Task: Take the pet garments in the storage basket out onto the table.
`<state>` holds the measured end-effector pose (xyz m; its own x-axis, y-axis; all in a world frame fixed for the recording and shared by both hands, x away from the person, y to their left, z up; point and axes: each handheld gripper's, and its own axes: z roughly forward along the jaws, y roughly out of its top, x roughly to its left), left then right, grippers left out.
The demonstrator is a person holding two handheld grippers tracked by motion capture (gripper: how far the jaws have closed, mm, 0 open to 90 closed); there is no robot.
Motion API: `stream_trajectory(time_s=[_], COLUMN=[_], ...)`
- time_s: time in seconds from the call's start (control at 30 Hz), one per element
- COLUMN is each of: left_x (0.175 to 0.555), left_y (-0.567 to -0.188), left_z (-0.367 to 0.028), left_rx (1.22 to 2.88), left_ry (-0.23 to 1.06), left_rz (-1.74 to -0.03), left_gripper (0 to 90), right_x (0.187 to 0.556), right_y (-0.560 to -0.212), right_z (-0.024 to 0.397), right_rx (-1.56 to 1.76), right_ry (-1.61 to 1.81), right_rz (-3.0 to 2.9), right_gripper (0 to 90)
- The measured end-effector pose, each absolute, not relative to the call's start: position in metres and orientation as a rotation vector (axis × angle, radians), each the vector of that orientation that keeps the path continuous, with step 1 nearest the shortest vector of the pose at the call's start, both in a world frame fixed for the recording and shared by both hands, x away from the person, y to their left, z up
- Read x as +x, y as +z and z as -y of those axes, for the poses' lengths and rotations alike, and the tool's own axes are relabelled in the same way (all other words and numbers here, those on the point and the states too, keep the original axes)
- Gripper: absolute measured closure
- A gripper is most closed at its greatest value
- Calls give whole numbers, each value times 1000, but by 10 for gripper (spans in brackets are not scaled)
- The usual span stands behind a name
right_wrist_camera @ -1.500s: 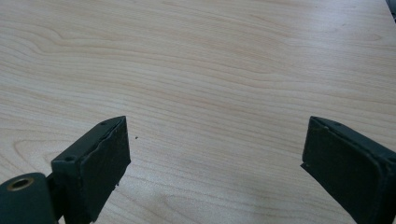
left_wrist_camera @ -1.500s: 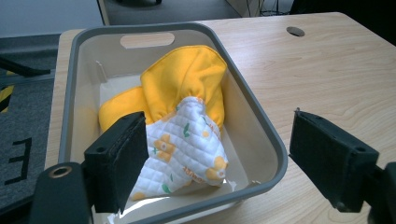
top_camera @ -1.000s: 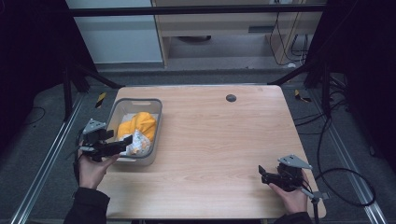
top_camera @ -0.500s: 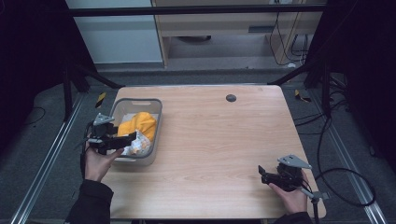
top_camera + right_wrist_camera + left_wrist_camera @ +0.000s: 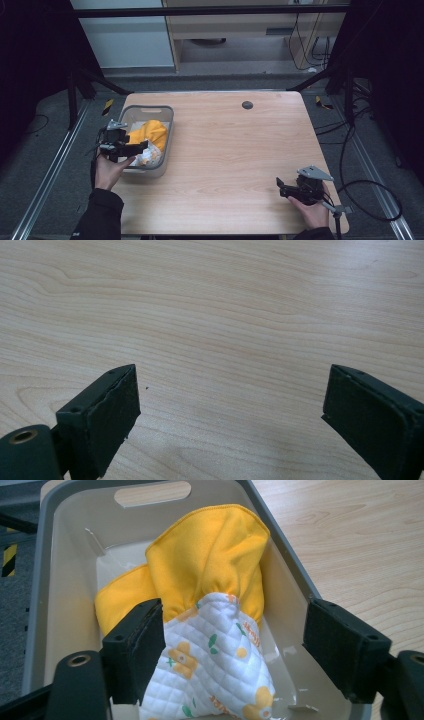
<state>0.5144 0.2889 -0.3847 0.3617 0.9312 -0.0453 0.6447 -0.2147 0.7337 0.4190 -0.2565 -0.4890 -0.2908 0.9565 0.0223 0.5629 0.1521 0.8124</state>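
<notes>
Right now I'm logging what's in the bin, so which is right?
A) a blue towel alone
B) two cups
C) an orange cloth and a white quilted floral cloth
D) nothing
C: the left gripper view shows an orange cloth and a white quilted floral cloth lying together in the grey bin.

Left tongs [image 5: 141,146] held level, jaws spread wide, right tongs [image 5: 280,185] low, jaws likewise apart

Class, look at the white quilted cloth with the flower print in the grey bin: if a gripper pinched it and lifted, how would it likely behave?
The quilted cloth lies bunched and creased, so it would probably droop rather than hold shape. It overlaps the yellow cloth, which might drag along. Thin fabric suggests it is light, and the open left gripper should pinch it easily.
</notes>
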Motion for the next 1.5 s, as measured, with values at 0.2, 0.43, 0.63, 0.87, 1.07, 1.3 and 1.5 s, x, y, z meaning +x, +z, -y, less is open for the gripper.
stream_trajectory(time_s=[0.2,0.43,0.63,0.87,1.07,1.3,1.5], left_x=[521,527,533,538,541,545,546], left_y=[-389,-395,-399,-406,-412,-419,-424], left_z=[-287,-286,-286,-282,-281,-279,-274], left_rx=[1976,2007,2028,2046,2056,2059,2076], left_ry=[552,545,537,534,515,489,482], left_rz=[-1380,-1385,-1398,-1405,-1425,-1441,-1448], left_gripper=[279,308,327,347,381,410,479], right_x=[419,420,420,420,420,420,420], right_y=[-490,-490,-490,-490,-490,-491,-491], right_z=[257,256,256,256,255,256,255], right_rx=[1434,1438,1442,1446,1446,1438,1436], right_ry=[1005,1004,1006,1003,1007,1000,998], right_rz=[-1924,-1928,-1932,-1935,-1936,-1942,-1946], right_gripper=[79,80,80,80,80,79,78])
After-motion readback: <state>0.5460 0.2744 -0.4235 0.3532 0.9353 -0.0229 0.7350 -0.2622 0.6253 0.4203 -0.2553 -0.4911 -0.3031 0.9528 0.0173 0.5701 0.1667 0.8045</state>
